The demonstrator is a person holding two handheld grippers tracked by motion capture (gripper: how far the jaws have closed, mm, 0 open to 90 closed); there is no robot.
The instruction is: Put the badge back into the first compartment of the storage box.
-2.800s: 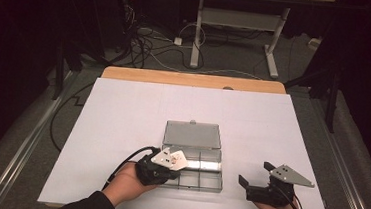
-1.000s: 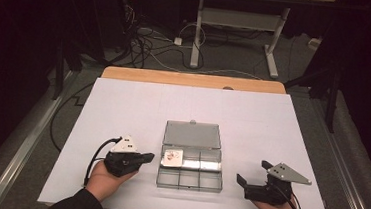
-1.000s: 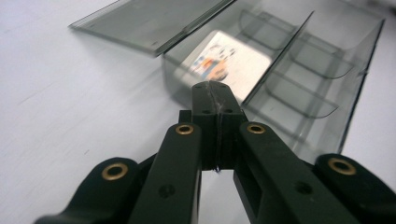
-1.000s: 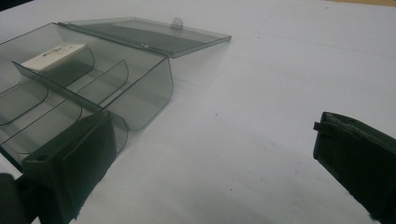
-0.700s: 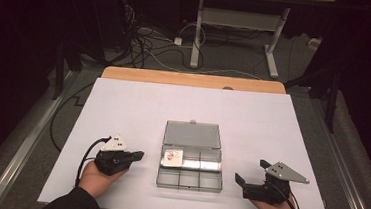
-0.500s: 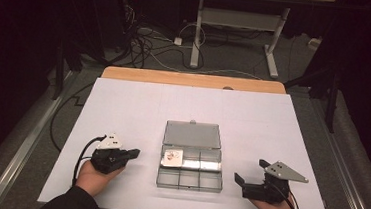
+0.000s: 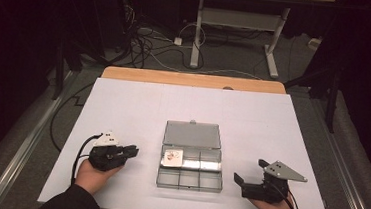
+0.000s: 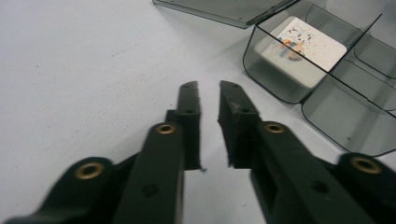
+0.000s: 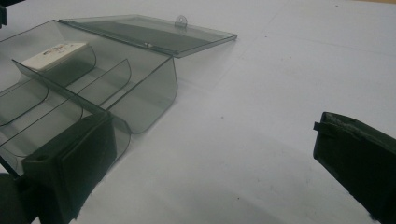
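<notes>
A smoky clear compartment box (image 7: pixel 188 187) lies at the table's front middle, its lid (image 7: pixel 192 134) folded flat behind it. A small white block with a coloured print (image 7: pixel 172 157) rests in the far-left compartment. My left gripper (image 7: pixel 132 152) sits on the table to the left of the box, pointing at it. In the left gripper view its jaws (image 8: pixel 208 86) stand a narrow gap apart, having just been opening, with nothing between them; the white block (image 8: pixel 303 44) lies ahead. My right gripper (image 7: pixel 249 171) rests right of the box, open wide (image 9: pixel 212 149) and empty.
White paper covers the table (image 7: pixel 138 106), and a wooden edge (image 7: pixel 190 79) shows at the far side. Cables and a desk frame (image 7: pixel 235 23) stand on the dark floor beyond. The box wall (image 9: pixel 140 88) lies just beside my right gripper's left jaw.
My left hand has drawn back leftward from the box to the table's left front. The white block now lies uncovered in its compartment. The right hand has stayed put.
</notes>
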